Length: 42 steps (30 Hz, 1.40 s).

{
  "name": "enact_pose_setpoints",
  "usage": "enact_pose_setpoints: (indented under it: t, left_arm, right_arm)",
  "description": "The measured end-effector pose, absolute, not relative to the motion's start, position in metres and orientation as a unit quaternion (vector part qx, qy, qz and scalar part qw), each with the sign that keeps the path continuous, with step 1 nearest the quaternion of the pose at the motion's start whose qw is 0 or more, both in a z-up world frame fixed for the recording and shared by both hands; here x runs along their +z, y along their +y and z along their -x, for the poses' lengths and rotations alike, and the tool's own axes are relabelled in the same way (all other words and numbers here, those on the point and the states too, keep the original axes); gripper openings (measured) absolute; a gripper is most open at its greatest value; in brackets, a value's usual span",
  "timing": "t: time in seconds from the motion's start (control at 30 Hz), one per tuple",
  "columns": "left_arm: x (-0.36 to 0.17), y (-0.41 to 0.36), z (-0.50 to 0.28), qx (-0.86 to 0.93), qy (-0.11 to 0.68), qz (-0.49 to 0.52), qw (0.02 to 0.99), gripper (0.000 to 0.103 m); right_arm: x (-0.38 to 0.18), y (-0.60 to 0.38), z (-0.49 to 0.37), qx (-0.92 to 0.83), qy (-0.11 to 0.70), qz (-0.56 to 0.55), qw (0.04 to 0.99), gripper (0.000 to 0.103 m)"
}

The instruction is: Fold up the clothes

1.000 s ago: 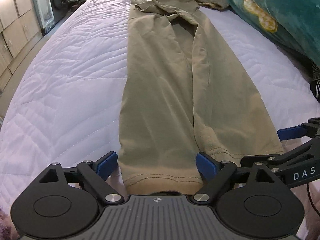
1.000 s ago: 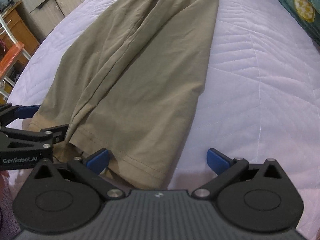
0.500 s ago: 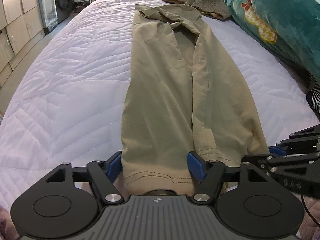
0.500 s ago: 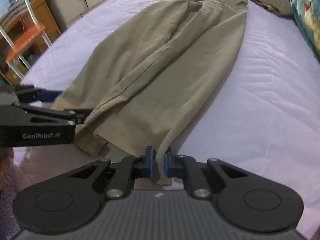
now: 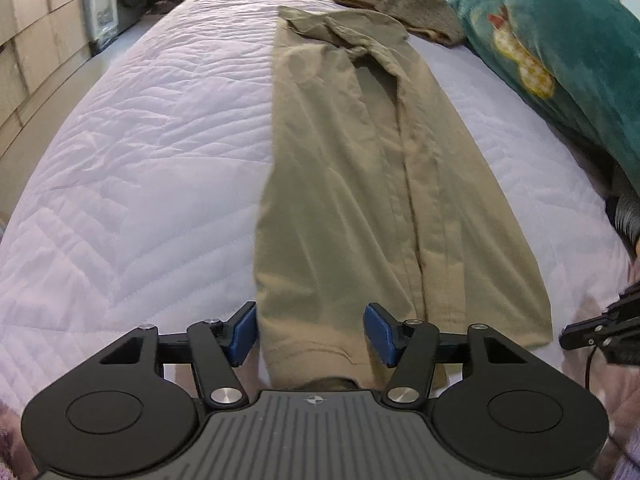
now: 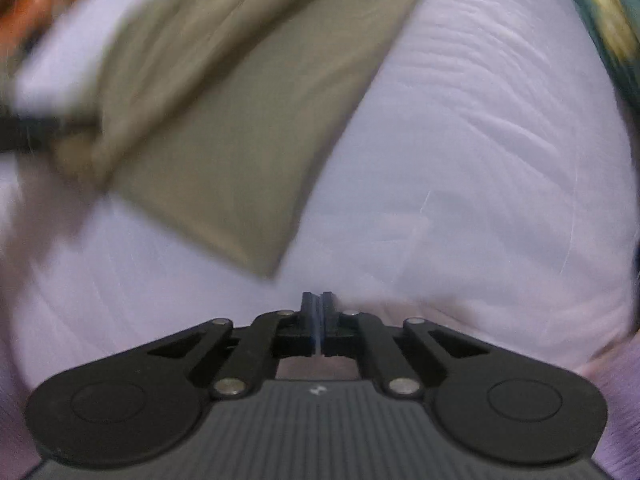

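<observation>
On the bed [image 5: 132,184], the left tongs [image 5: 310,334] are closing around the trousers' [image 5: 360,184] near hem, while the right tongs [image 6: 318,312] are pressed together, pinching nothing.

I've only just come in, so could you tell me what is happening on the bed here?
A person is folding khaki trousers laid lengthwise on a quilted bed, using a hand-held gripper in each hand. The left hand-held gripper straddles the near hem of one leg and its jaws are closing around it. The right hand-held gripper is shut with nothing visible between its fingers; the trouser hem lies just ahead of it in a blurred view, so it seems not to hold the cloth.
</observation>
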State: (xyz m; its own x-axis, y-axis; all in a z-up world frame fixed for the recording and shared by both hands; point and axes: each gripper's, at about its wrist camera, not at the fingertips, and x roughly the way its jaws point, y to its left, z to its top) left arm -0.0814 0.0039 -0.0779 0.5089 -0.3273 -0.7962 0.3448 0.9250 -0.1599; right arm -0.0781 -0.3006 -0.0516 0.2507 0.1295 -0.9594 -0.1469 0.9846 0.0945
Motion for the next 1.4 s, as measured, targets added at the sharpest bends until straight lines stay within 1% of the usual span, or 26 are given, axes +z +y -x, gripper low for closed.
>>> enact_pose_setpoints:
  t: [0.03,0.07,0.1,0.13,0.17,0.23,0.27,0.3,0.33,0.43,0.5,0.53,0.57,0.6,0.63,0.67,0.7,0.77,0.93,1.1,1.17,1.2,1.27,1.33,1.4]
  left_arm:
    - [-0.078,0.006,0.079,-0.191,0.458,-0.001,0.868,0.064]
    - [-0.078,0.008,0.076,-0.191,0.461,0.006,0.867,0.069]
    - [-0.079,0.008,0.073,-0.192,0.466,0.012,0.864,0.069]
    - [-0.081,0.008,0.070,-0.193,0.470,0.017,0.861,0.073]
    - [-0.082,0.007,0.069,-0.195,0.472,0.020,0.860,0.077]
    - [-0.084,0.003,0.068,-0.200,0.471,0.022,0.859,0.085]
    - [-0.086,0.000,0.067,-0.202,0.471,0.018,0.859,0.088]
    - [-0.087,-0.004,0.067,-0.204,0.470,0.011,0.859,0.089]
    - [-0.088,-0.008,0.067,-0.206,0.469,0.004,0.859,0.089]
    - [-0.088,-0.016,0.069,-0.208,0.462,-0.008,0.862,0.089]
    - [-0.087,-0.019,0.071,-0.208,0.458,-0.012,0.864,0.080]
    - [-0.086,-0.020,0.072,-0.208,0.456,-0.013,0.865,0.061]
    - [-0.085,-0.020,0.073,-0.206,0.455,-0.015,0.866,0.046]
    - [-0.084,-0.020,0.074,-0.202,0.454,-0.019,0.867,0.042]
    - [-0.083,-0.020,0.075,-0.201,0.454,-0.020,0.868,0.033]
    - [-0.083,-0.019,0.075,-0.204,0.456,-0.013,0.866,0.022]
    - [-0.082,-0.017,0.075,-0.210,0.459,-0.001,0.863,0.016]
    - [-0.080,-0.017,0.075,-0.214,0.460,-0.001,0.862,0.012]
    - [-0.078,-0.014,0.073,-0.213,0.466,-0.004,0.859,0.009]
    - [-0.074,0.002,0.074,-0.208,0.476,0.006,0.854,0.009]
    - [-0.074,0.007,0.077,-0.211,0.480,0.003,0.852,0.009]
    - [-0.075,0.007,0.078,-0.211,0.480,-0.004,0.852,0.009]
    - [-0.073,0.008,0.077,-0.212,0.483,0.000,0.849,0.009]
    - [-0.059,0.012,0.076,-0.210,0.468,0.011,0.858,0.010]
    - [-0.041,0.013,0.074,-0.207,0.442,0.018,0.872,0.011]
  right_arm:
    - [-0.048,-0.306,0.073,0.091,0.590,-0.043,0.801,0.016]
    - [-0.044,-0.312,0.068,0.094,0.573,-0.093,0.808,0.039]
    - [-0.041,-0.318,0.063,0.098,0.555,-0.142,0.814,0.054]
    - [-0.044,-0.321,0.057,0.098,0.549,-0.169,0.813,0.079]
    - [-0.051,-0.320,0.051,0.096,0.550,-0.189,0.808,0.086]
    - [-0.068,-0.323,0.045,0.078,0.557,-0.215,0.799,0.086]
    - [-0.075,-0.322,0.044,0.073,0.555,-0.225,0.798,0.089]
    - [-0.074,-0.319,0.046,0.075,0.547,-0.223,0.803,0.096]
    - [-0.074,-0.316,0.048,0.078,0.539,-0.221,0.809,0.096]
    - [-0.072,-0.302,0.056,0.085,0.536,-0.169,0.823,0.096]
    - [-0.070,-0.295,0.058,0.092,0.534,-0.151,0.826,0.089]
    - [-0.069,-0.292,0.059,0.100,0.533,-0.149,0.827,0.075]
    - [-0.068,-0.290,0.060,0.109,0.532,-0.147,0.827,0.043]
    - [-0.069,-0.288,0.059,0.111,0.533,-0.141,0.827,0.020]
    - [-0.069,-0.285,0.057,0.114,0.534,-0.134,0.827,0.004]
    - [-0.070,-0.283,0.056,0.117,0.535,-0.127,0.827,0.004]
    - [-0.068,-0.282,0.056,0.119,0.536,-0.118,0.828,0.004]
    - [-0.066,-0.278,0.055,0.123,0.536,-0.099,0.830,0.004]
    - [-0.058,-0.253,0.054,0.122,0.555,0.073,0.819,0.003]
    - [-0.064,-0.250,0.059,0.111,0.596,0.180,0.775,0.002]
    - [-0.070,-0.255,0.065,0.106,0.616,0.203,0.753,0.001]
    - [-0.071,-0.263,0.069,0.105,0.620,0.194,0.753,0.001]
    - [-0.061,-0.281,0.062,0.097,0.626,0.134,0.762,0.001]
    - [-0.027,-0.296,0.051,0.111,0.561,0.038,0.819,0.004]
    - [0.009,-0.302,0.033,0.128,0.467,-0.032,0.874,0.014]
